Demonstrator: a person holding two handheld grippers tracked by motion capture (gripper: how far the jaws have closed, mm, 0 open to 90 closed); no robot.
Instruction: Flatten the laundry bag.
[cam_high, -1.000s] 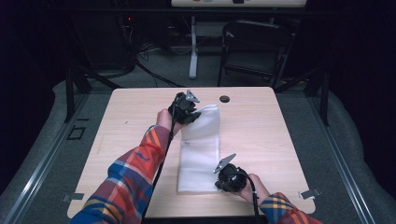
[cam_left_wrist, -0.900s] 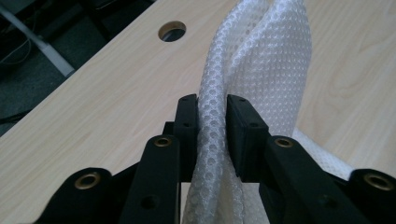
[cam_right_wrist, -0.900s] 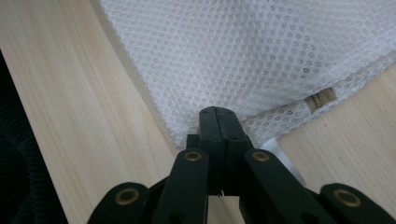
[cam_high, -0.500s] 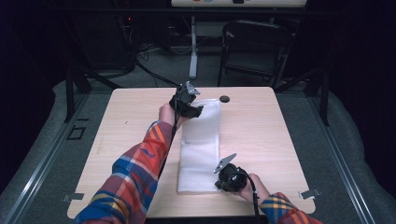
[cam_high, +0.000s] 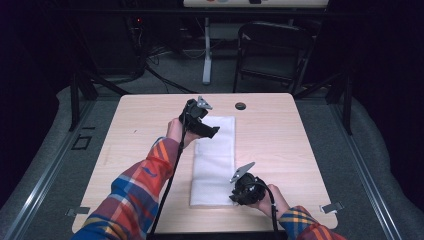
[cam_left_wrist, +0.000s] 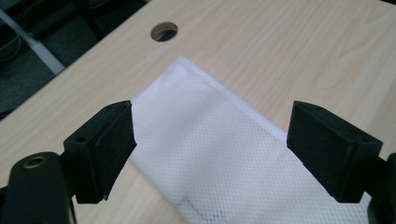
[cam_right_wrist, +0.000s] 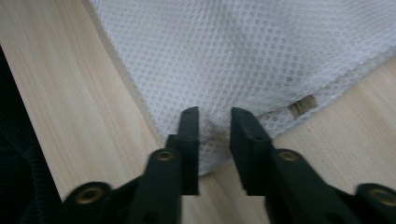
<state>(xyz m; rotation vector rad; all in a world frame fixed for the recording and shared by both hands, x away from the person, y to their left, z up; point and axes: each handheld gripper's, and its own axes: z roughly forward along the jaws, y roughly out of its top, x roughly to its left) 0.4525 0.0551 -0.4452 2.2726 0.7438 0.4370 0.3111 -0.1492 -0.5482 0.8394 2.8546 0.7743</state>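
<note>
The left tool (cam_high: 212, 132), jaws just spread wide, hovers over the far end of the white mesh cloth (cam_high: 215, 162) lying flat along the worktop (cam_high: 280, 145), while the right tool (cam_right_wrist: 214, 126), jaws just parting narrowly, seems to be releasing its near corner.

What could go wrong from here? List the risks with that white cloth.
1. The right gripper has just been opening, but a pinch of the white mesh cloth sits between its jaws; lifting away might drag the fold.
2. The left gripper, just opened wide above the far end, could brush and rumple it.
</note>
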